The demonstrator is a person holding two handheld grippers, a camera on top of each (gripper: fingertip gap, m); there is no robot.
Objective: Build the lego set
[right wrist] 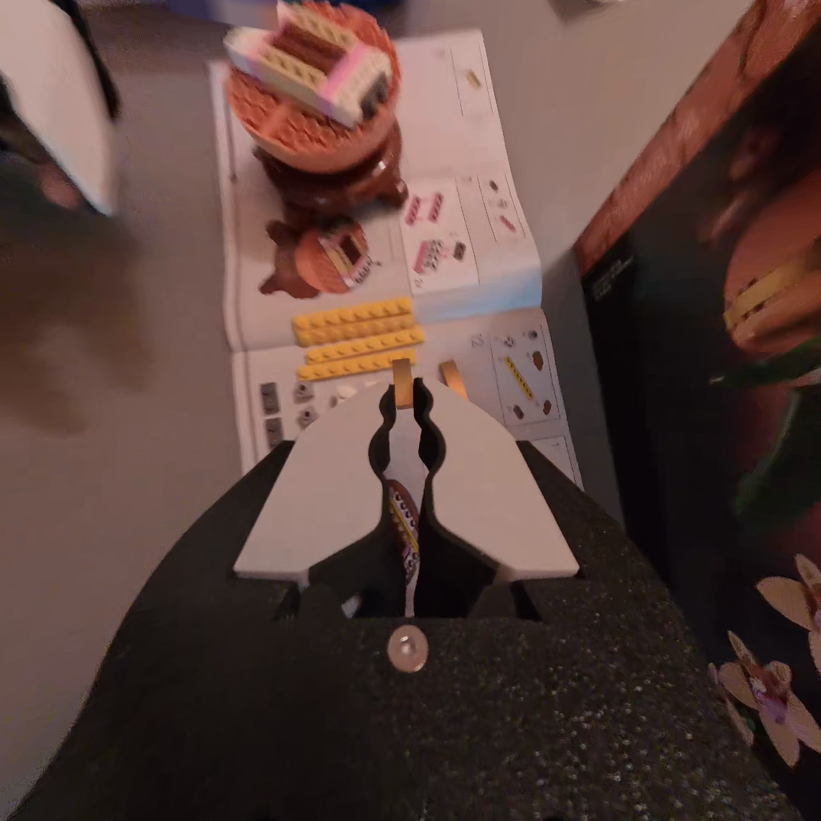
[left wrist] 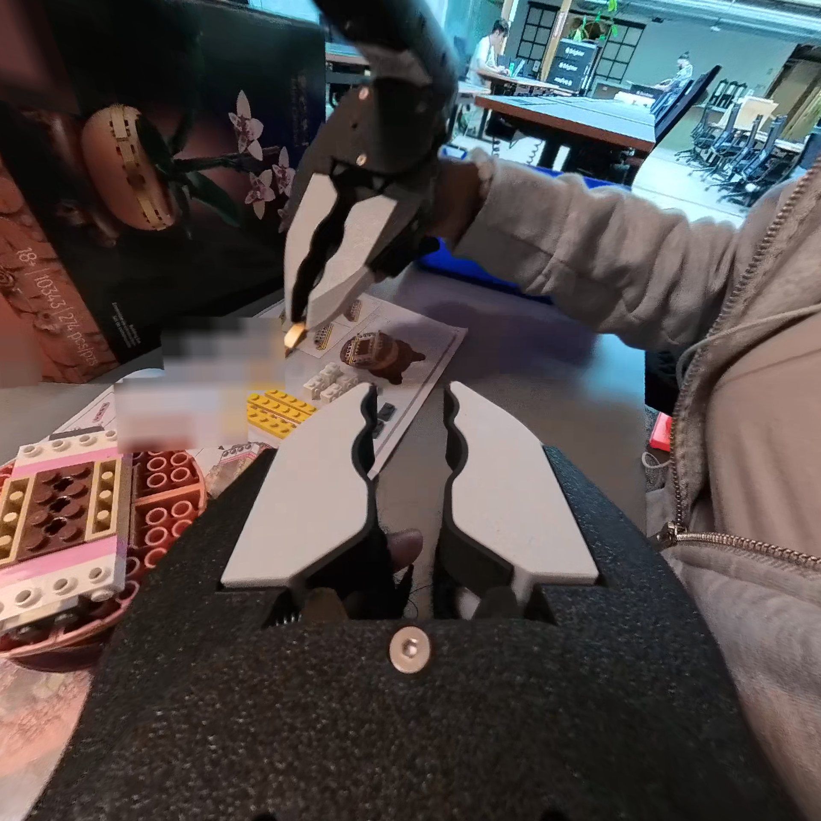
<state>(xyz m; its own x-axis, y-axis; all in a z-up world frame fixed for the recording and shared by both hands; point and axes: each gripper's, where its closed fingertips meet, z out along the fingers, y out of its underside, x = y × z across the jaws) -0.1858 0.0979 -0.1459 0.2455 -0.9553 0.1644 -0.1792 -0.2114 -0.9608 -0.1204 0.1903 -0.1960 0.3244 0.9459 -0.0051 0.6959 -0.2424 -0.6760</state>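
In the left wrist view, the partly built round terracotta-and-brown lego pot (left wrist: 66, 524), topped with a white, pink and tan brick block, sits at nine o'clock on the grey table (left wrist: 511, 337). Behind it, at ten o'clock, stands the dark set box printed with pale orchid blooms (left wrist: 133, 177). Toward the centre, the open white instruction booklet (left wrist: 426, 355) carries the loose yellow studded plates (left wrist: 277, 411) and a cluster of small white bricks (left wrist: 328, 380). The left gripper (left wrist: 408, 395) hangs over the booklet's edge with its white fingers parted by a wide gap and nothing between them. At twelve o'clock the right gripper (left wrist: 298, 326), held by an arm in a grey zipped sleeve (left wrist: 599, 249), points down with its tips pinched on a small tan flat tile (left wrist: 294, 335).

In the right wrist view, the pot (right wrist: 311, 102) stands on the booklet (right wrist: 466, 133) at twelve o'clock, the yellow plates (right wrist: 355, 331) just beyond the fingertips. The right gripper (right wrist: 404, 386) has its jaws nearly closed on the tan tile (right wrist: 403, 382), which stands on edge between the tips. A second tan tile (right wrist: 454, 377) lies just beside, at one o'clock. The box (right wrist: 711, 355) fills three o'clock.
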